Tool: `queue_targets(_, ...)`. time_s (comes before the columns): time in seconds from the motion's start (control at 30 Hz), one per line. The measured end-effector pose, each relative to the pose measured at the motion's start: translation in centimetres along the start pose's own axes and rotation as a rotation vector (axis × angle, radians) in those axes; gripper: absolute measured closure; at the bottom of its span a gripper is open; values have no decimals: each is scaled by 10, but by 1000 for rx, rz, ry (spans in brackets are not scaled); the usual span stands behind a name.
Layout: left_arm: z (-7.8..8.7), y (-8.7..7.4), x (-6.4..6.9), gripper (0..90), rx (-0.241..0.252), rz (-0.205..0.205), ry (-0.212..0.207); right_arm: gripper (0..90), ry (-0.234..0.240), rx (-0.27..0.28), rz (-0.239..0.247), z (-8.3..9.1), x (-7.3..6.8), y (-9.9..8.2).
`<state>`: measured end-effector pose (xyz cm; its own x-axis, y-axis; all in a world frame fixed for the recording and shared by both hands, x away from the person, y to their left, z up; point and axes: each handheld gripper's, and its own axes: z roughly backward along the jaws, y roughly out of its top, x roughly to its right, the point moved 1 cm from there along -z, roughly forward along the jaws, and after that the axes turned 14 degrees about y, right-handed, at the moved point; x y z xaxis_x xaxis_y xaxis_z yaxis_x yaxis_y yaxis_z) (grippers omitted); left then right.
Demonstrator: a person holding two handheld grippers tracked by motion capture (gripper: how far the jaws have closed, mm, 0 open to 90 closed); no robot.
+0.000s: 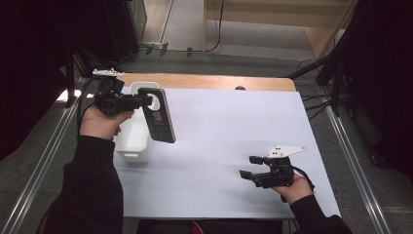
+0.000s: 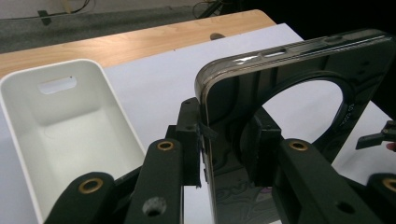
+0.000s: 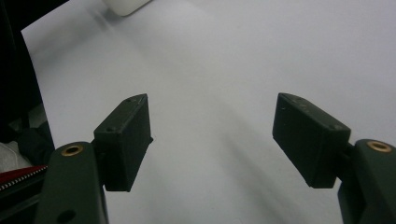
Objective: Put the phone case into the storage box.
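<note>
A dark phone case [image 1: 159,116] with a round opening in its back hangs in the air, over the right edge of the white bin [image 1: 127,138]. My left gripper [image 1: 146,100] is shut on its upper end. In the left gripper view the jaws [image 2: 224,135] clamp one glossy edge of the phone case [image 2: 299,60], and the white bin [image 2: 119,109] lies empty to the left below it. My right gripper [image 1: 247,166] rests low over the white sheet at the front right, open. Its pads [image 3: 126,140] stand wide apart with nothing between them, and the right gripper [image 3: 212,121] points across bare sheet.
A white sheet [image 1: 224,126] covers most of the wooden table [image 1: 204,81]. Metal rails [image 1: 46,156] run along both sides. A dark stand [image 1: 336,68] and cables are at the back right on the floor. The right gripper's tip [image 2: 377,138] shows at the edge of the left gripper view.
</note>
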<state>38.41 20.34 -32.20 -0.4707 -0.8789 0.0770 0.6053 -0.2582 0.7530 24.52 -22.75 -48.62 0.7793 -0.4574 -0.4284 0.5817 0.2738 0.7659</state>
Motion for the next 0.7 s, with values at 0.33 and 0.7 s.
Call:
queue_targets(0.33,0,9,-12,708,12,18,34,271,1,4,4,-1,1,1)
queue_targets(0.7,5,22,-22,708,30,27,69,271,5,4,4,-1,1,2)
